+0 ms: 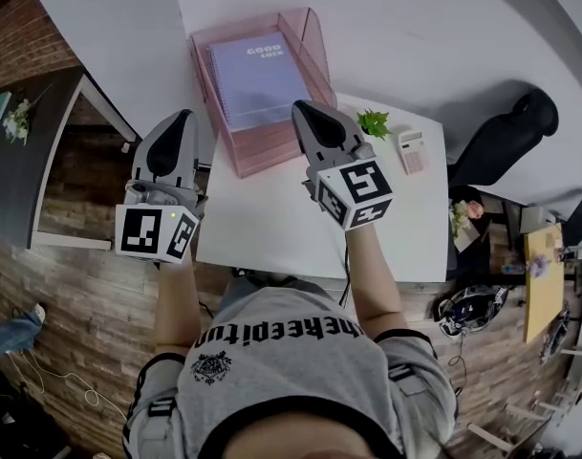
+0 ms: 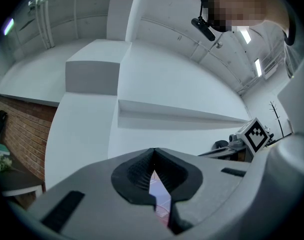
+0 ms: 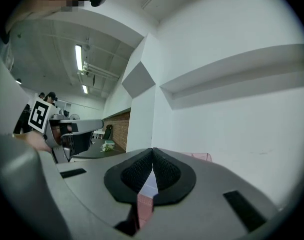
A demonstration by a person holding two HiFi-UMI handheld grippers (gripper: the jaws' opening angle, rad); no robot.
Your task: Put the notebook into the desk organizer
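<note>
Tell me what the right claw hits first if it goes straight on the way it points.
Likely the white wall: the right claw points level, and the organizer shows low in its view, so the claw seems to pass above it. Depth is unclear.

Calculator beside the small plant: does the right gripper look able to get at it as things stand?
Probably yes. The right gripper, shut and empty, is near the calculator, with bare table between. The small plant crowds its far-left side, so the near side looks freer.
</note>
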